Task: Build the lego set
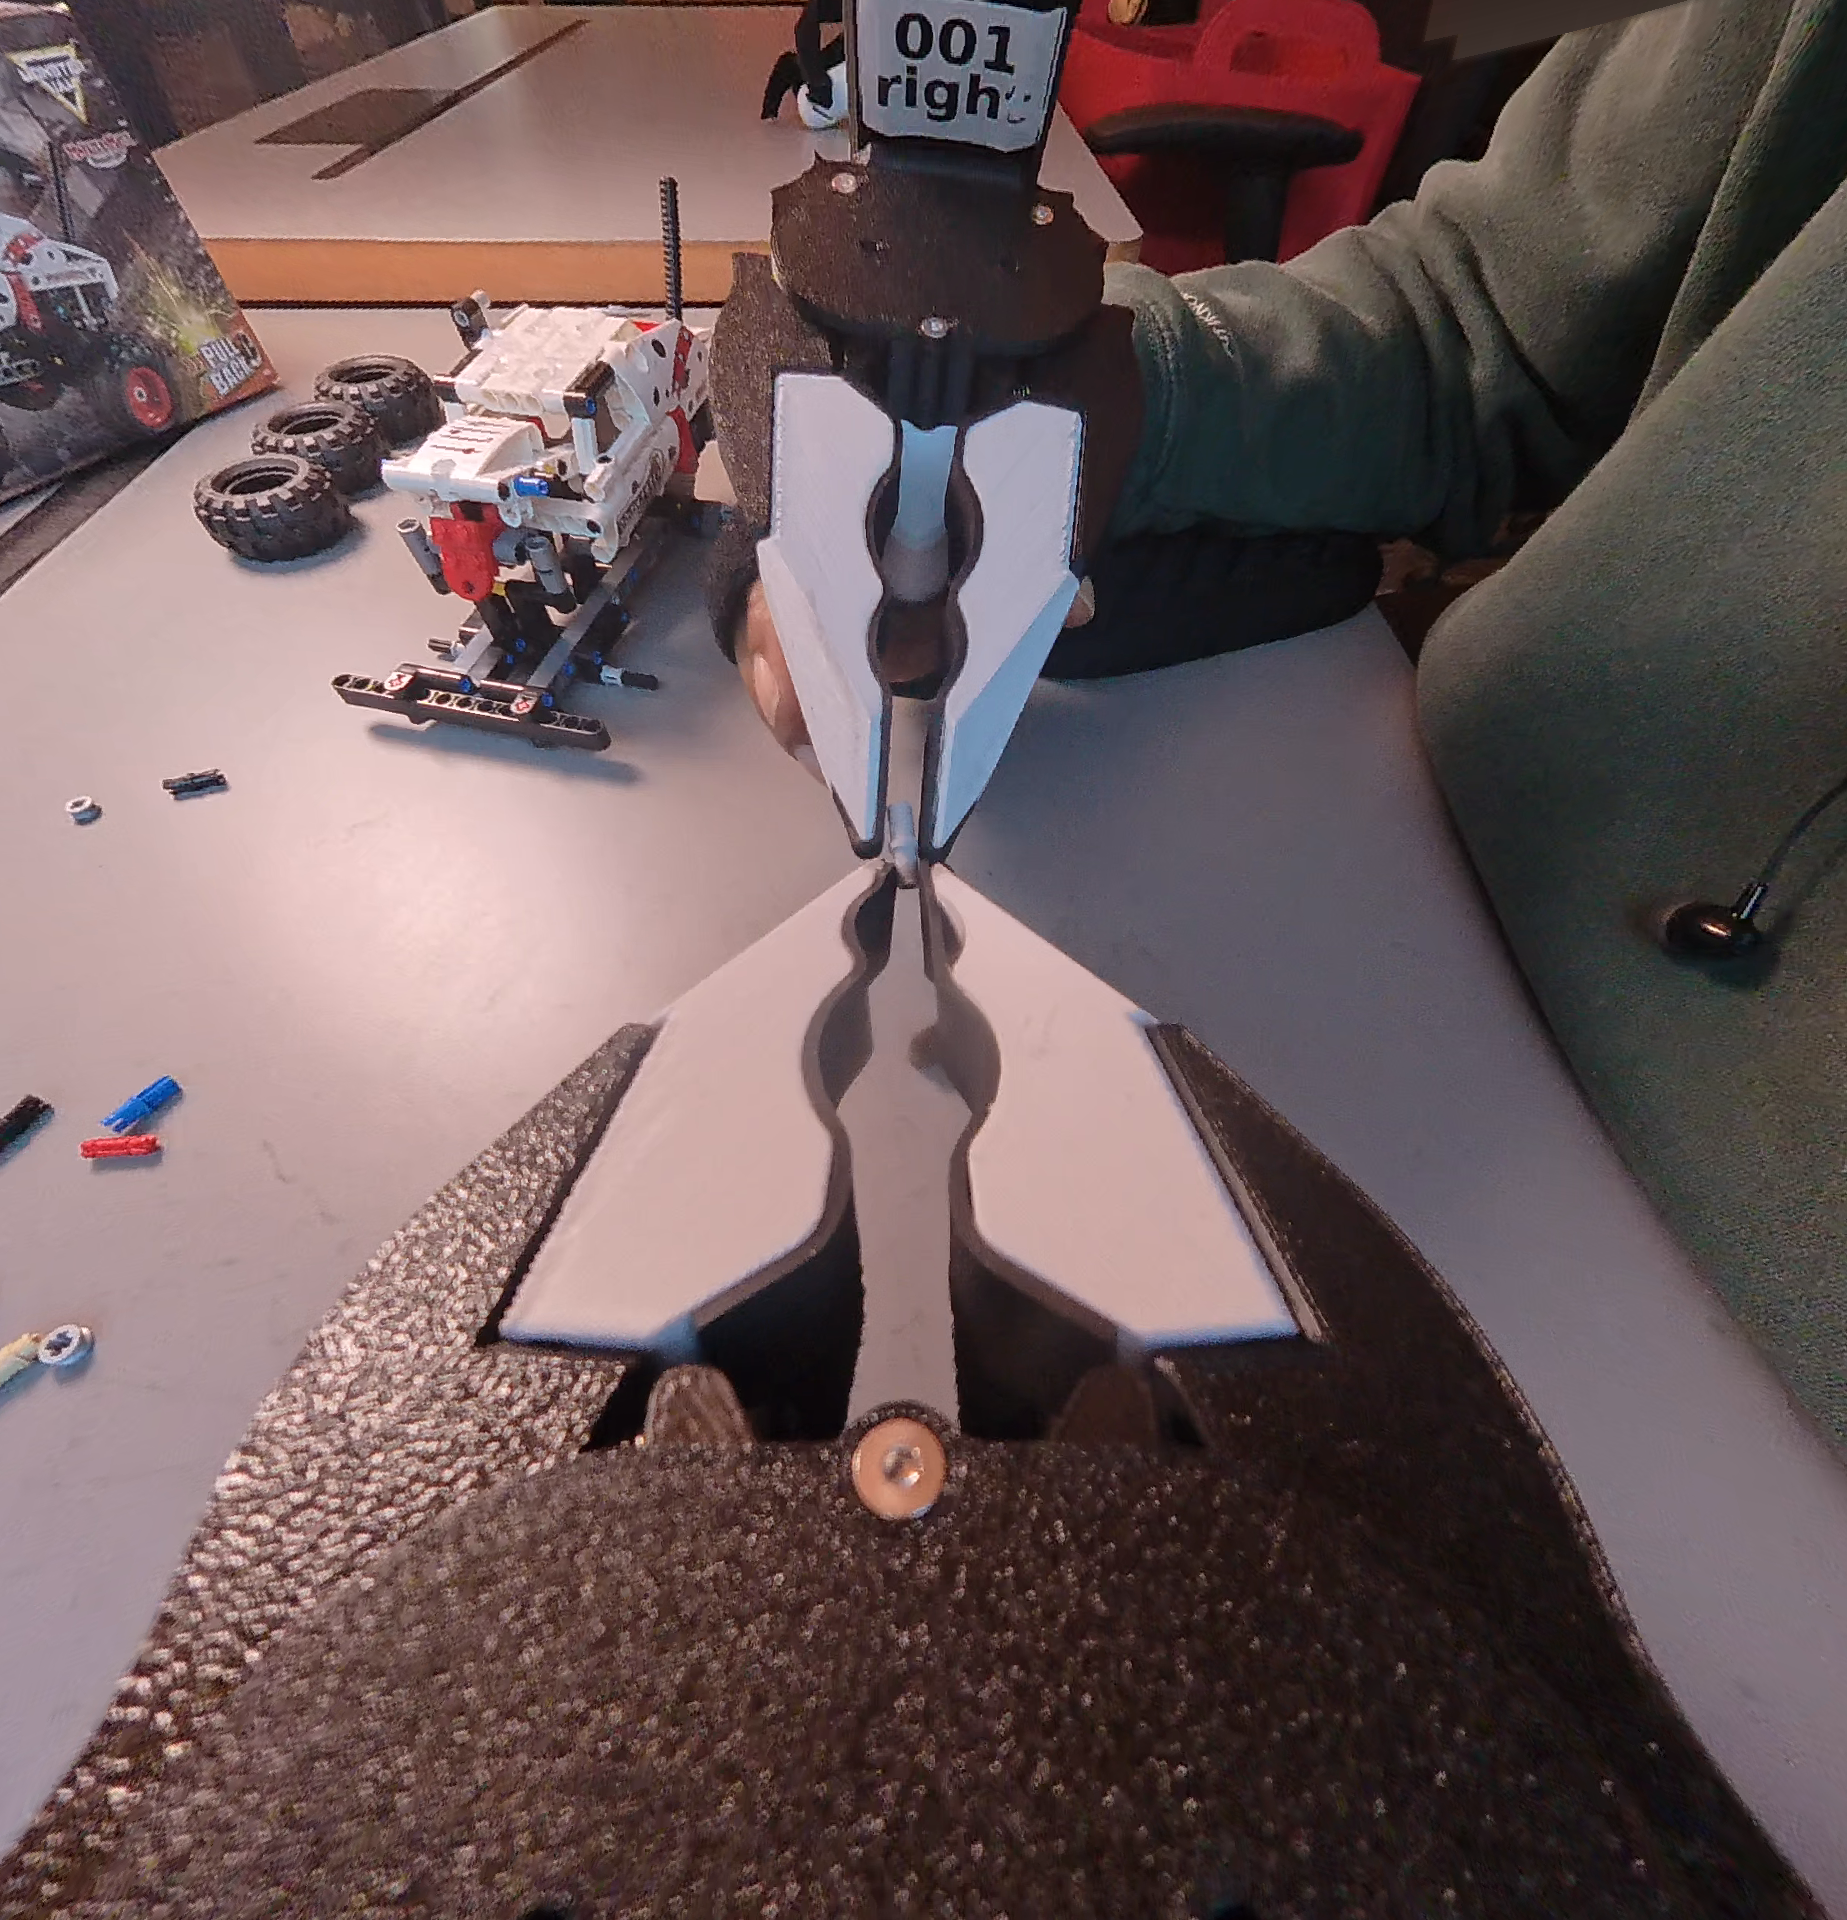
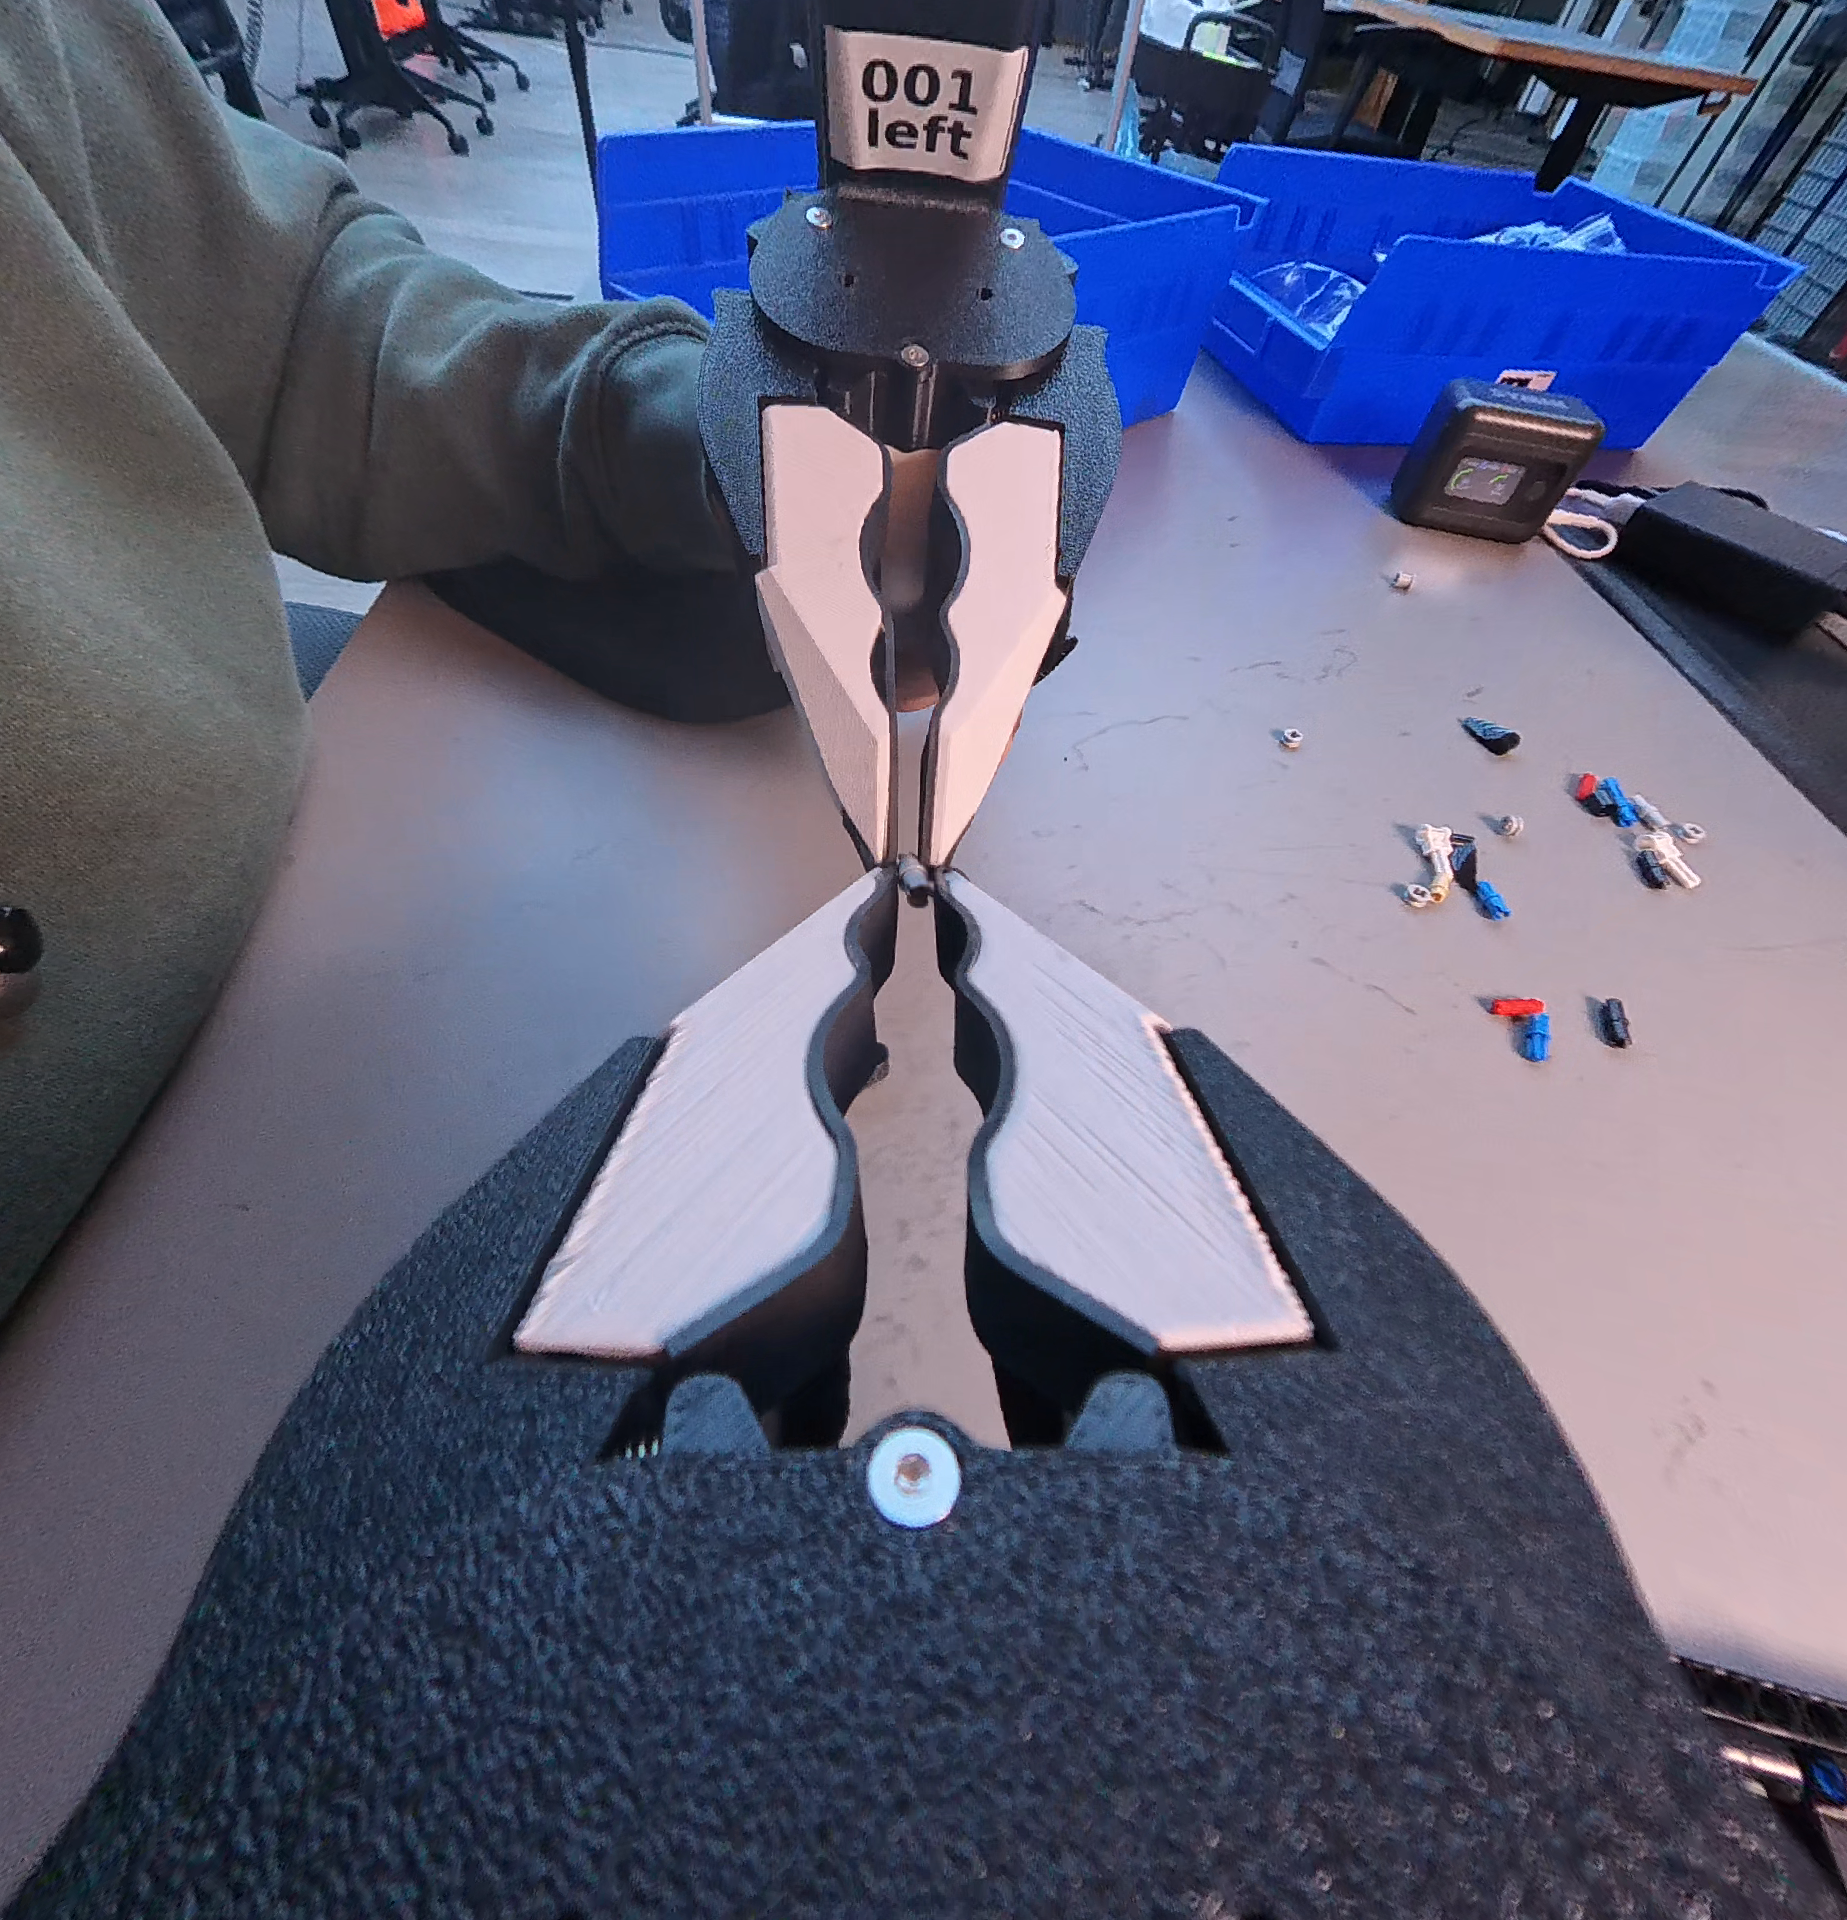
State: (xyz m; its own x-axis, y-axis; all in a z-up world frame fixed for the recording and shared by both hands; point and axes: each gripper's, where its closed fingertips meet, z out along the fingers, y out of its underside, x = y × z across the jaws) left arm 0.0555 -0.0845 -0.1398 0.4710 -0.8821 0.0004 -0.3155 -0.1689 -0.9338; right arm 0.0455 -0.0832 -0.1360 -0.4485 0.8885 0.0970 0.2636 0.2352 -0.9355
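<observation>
The left gripper point(image 1: 903, 883) and right gripper point(image 1: 901, 836) meet tip to tip above the table point(image 1: 379, 935), each with its jaws narrowed onto one end of a small grey pin point(image 1: 901, 831); in the right wrist view the pin point(image 2: 911, 871) looks dark. Left of the pin in the left wrist view stands the half-built truck point(image 1: 555, 468), three tires point(image 1: 306, 452) just beyond it by the box point(image 1: 67, 260). Loose pins point(image 1: 129, 1122) lie nearer, left of the pin. Blue bins point(image 2: 1418, 291) stand behind.
</observation>
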